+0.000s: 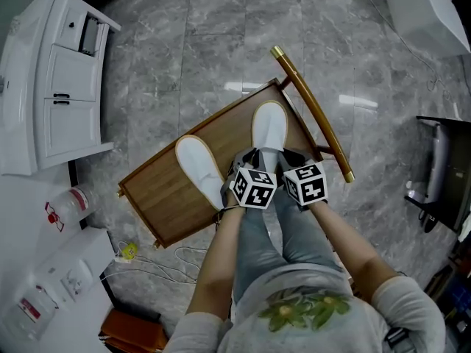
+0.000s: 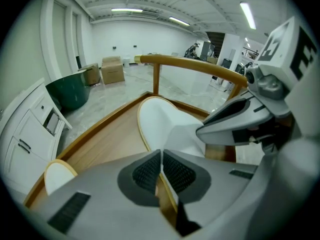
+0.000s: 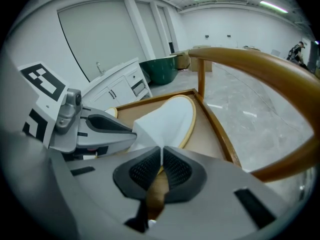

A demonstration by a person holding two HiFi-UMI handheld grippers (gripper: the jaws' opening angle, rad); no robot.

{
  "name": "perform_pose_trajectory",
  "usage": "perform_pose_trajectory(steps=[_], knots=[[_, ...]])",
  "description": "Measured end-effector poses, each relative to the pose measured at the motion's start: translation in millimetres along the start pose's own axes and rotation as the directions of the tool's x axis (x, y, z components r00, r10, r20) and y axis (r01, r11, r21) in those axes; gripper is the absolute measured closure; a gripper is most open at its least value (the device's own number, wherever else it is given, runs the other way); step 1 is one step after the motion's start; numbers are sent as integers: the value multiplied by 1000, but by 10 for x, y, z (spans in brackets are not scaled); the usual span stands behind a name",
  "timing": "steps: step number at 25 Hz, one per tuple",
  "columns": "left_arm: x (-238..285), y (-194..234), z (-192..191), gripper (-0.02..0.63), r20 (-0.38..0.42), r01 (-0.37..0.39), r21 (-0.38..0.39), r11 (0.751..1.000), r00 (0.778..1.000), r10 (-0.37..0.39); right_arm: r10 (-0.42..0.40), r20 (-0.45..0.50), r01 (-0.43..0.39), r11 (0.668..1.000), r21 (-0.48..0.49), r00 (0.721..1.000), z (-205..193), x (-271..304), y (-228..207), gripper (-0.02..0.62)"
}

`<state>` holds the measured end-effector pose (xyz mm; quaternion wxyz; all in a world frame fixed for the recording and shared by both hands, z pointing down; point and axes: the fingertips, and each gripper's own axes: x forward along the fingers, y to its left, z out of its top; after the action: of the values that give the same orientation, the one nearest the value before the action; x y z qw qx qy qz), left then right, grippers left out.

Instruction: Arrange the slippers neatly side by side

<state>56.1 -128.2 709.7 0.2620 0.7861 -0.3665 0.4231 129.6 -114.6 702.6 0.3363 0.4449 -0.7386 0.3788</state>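
Two white slippers with tan rims lie on a wooden tray (image 1: 158, 201) on the floor. One slipper (image 1: 199, 169) lies at the tray's left, angled away from the other. The second slipper (image 1: 269, 127) lies at the right, by the tray's raised rail (image 1: 313, 109). Both grippers are at this second slipper's near end. My left gripper (image 2: 161, 154) is shut on its left edge (image 2: 165, 119). My right gripper (image 3: 161, 151) is shut on its right edge (image 3: 172, 116). In the head view the left gripper (image 1: 254, 160) and the right gripper (image 1: 288, 160) sit close together.
A white cabinet (image 1: 59, 87) stands left of the tray. A power strip (image 1: 73, 278) and cables lie at the lower left. Dark equipment (image 1: 441, 175) stands at the right edge. The person's legs (image 1: 280, 234) are right behind the grippers. Marble floor surrounds the tray.
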Motion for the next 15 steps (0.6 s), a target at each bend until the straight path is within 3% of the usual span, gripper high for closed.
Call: perform_pose_trajectory(steps=[7, 15], knots=[[-152, 134, -129, 580, 1, -41, -98, 994, 999, 41, 73, -6, -73, 995, -67, 997, 117, 76, 172, 574], [-371, 363, -399, 580, -6, -94, -229, 969, 995, 95, 146, -31, -150, 975, -163, 989, 250, 251, 526, 575]])
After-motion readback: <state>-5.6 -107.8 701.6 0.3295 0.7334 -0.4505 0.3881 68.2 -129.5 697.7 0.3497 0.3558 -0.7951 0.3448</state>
